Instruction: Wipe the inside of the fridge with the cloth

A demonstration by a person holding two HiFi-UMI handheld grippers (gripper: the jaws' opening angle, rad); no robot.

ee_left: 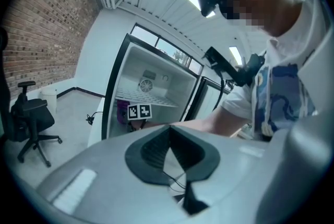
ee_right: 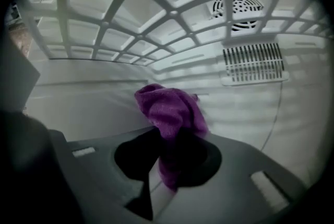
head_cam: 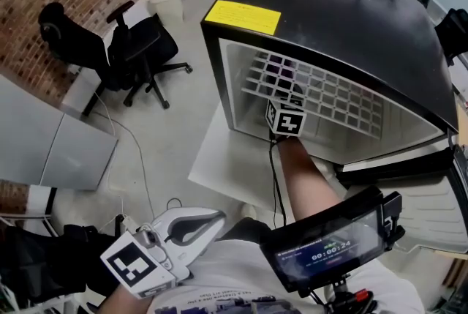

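Note:
A black mini fridge [head_cam: 351, 20] stands open with a white inside and a white grid shelf [head_cam: 329, 96]. My right gripper [head_cam: 287, 104] reaches in under that shelf, its marker cube at the fridge mouth. It is shut on a purple cloth [ee_right: 172, 110], which bunches up above the jaws close to the white back wall [ee_right: 261, 113]. A bit of the cloth [head_cam: 280, 71] shows through the shelf. My left gripper [head_cam: 212, 219] hangs low by my body, well short of the fridge [ee_left: 151, 87]. The left gripper [ee_left: 168, 137] is shut with nothing in it.
A round fan vent [ee_right: 237, 6] and a slotted grille [ee_right: 253, 63] sit on the back wall. The fridge stands on a white board [head_cam: 219, 151]. A black office chair [head_cam: 131, 49] and a white bin [head_cam: 167, 1] are on the floor to the left. A cable [head_cam: 139, 173] trails there.

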